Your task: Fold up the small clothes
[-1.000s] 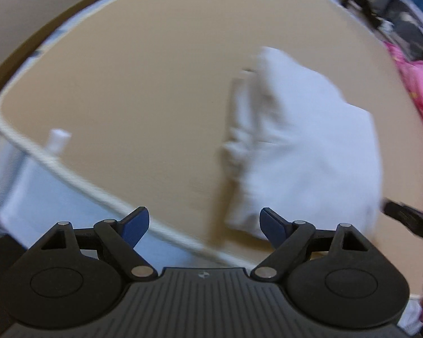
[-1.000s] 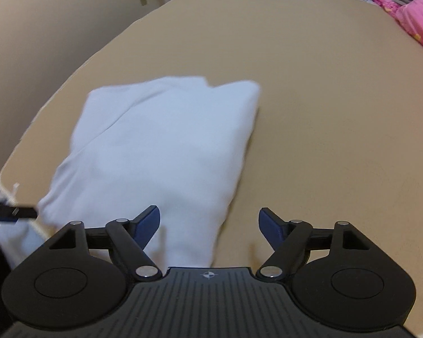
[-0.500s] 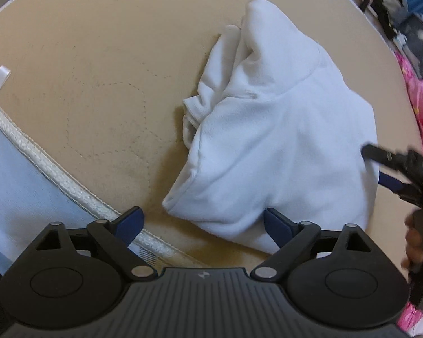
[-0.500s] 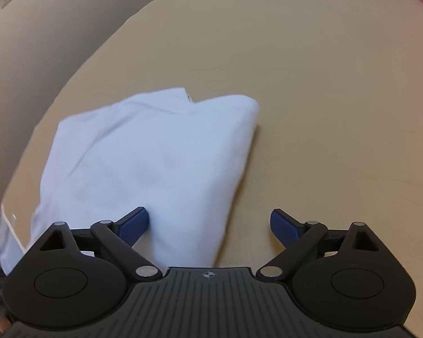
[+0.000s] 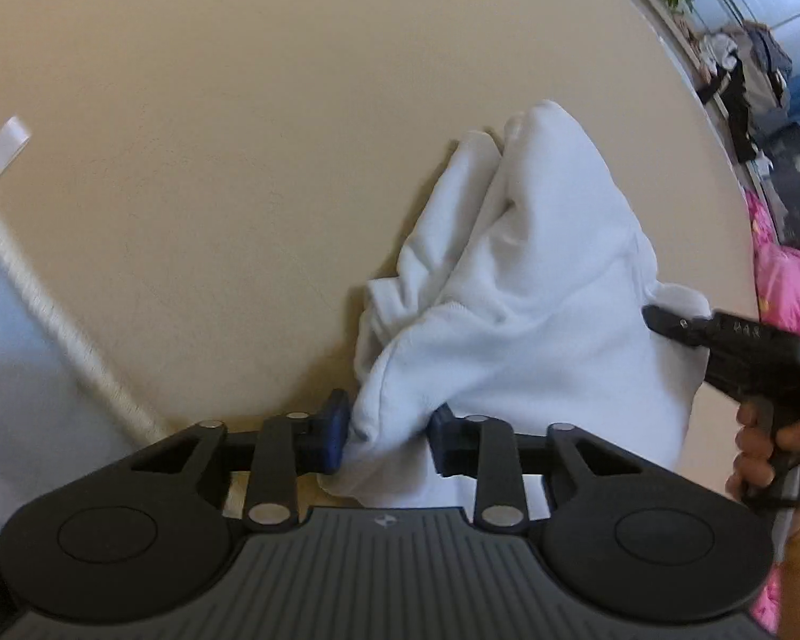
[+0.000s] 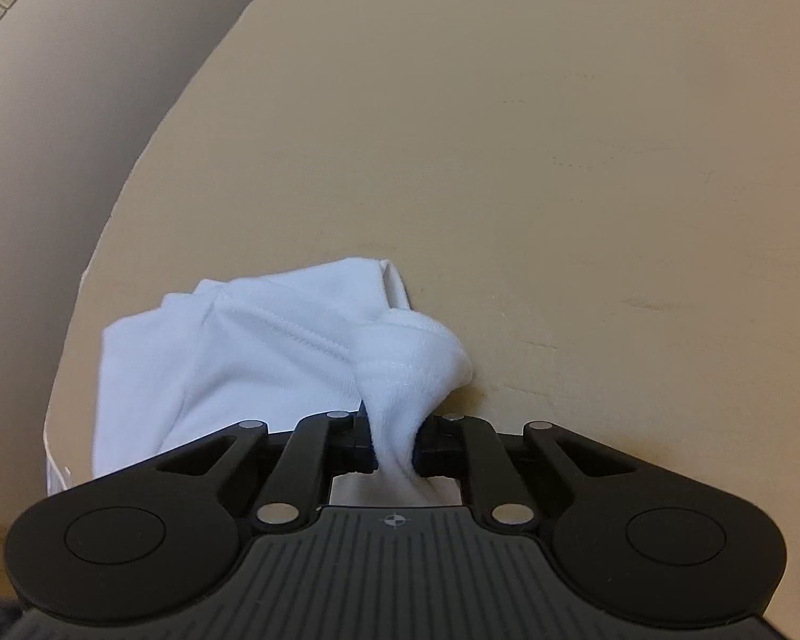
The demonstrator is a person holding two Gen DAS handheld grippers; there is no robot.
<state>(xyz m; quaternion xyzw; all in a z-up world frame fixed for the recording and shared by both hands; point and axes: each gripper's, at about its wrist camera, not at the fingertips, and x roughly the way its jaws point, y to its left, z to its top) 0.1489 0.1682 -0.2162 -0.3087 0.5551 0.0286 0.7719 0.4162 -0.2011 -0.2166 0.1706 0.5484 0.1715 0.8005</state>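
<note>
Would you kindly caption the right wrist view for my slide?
Right gripper closing on a bunched corner of the white garment lying on the tan surface.

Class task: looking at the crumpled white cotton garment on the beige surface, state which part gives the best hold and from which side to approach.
Grip the crumpled white cotton garment by its near hemmed corners, coming from the near edge, angled downward. The fabric bunches into thick ridges there; the left tongs and right tongs are closing on them.

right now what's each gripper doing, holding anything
left gripper: jaws closing on a near corner of the white garment.
right gripper: jaws closing, pinching a bunched fold of the same garment.
</note>
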